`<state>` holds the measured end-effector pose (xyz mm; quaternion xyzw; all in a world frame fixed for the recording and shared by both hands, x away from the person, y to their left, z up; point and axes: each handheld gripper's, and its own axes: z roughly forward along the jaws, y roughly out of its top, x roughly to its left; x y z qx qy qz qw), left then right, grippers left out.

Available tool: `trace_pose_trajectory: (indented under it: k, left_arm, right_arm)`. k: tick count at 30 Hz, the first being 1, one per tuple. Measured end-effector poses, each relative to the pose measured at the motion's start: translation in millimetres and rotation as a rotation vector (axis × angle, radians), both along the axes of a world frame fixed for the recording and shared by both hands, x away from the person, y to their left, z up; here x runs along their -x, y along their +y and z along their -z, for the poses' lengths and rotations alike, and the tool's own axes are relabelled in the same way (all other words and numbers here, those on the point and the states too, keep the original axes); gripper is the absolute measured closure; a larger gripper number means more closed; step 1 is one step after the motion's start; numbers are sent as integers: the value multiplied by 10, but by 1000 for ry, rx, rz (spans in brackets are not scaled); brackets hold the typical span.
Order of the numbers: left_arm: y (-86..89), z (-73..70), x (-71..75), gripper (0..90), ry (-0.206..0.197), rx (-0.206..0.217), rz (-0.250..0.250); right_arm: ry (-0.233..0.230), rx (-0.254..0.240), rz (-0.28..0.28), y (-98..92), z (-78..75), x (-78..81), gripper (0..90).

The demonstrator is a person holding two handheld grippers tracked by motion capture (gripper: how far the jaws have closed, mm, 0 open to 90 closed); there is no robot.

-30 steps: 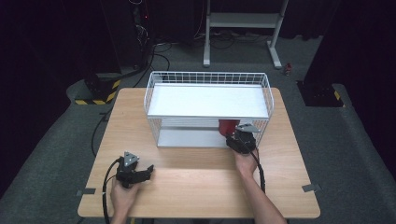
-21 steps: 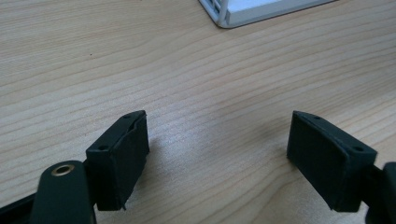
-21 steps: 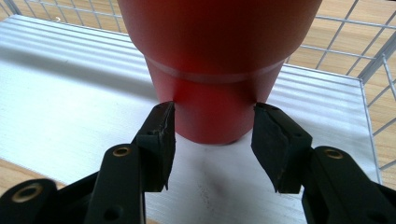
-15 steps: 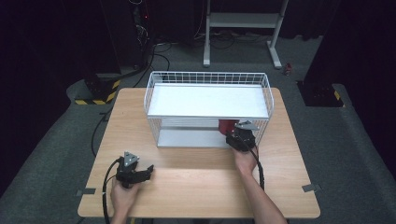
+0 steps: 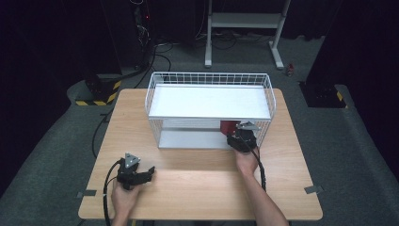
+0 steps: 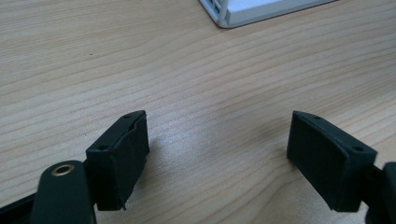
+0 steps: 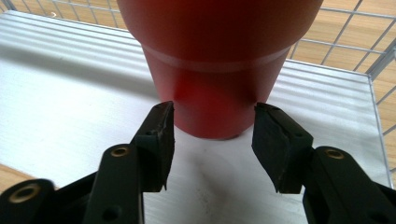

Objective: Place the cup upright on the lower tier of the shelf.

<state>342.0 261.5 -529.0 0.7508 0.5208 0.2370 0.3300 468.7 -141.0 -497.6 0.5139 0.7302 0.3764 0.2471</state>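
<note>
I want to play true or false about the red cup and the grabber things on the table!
1. The red cup stands on the lower shelf of the wire rack. True.
2. The right gripper is shut on the red cup. True.
3. The left gripper holds a block. False: its fingers are open over the bare table.
4. The red cup lies tipped over. False: it stands upright.
</note>
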Motion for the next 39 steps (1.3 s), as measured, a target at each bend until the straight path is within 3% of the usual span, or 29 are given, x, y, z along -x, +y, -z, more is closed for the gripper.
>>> trace_pose_trajectory:
  k: [10,16,24,26,39]
  left_arm:
    - [-1,1,0,211,0,2,-1]
    - [-2,1,1,211,-3,-1,-2]
    - [-3,1,1,211,-2,1,-3]
    - [-4,2,2,212,-2,1,-3]
    - [-2,0,2,211,-1,-1,-2]
  right_arm:
    - [-21,-23,-5,-12,-70,45,456]
    - [-44,-8,-36,-21,-124,125,435]
    - [-32,-60,-50,-115,-139,272,417]
    - [-40,-52,-64,-142,-148,303,414]
    - [-63,-115,-120,-356,-273,528,381]
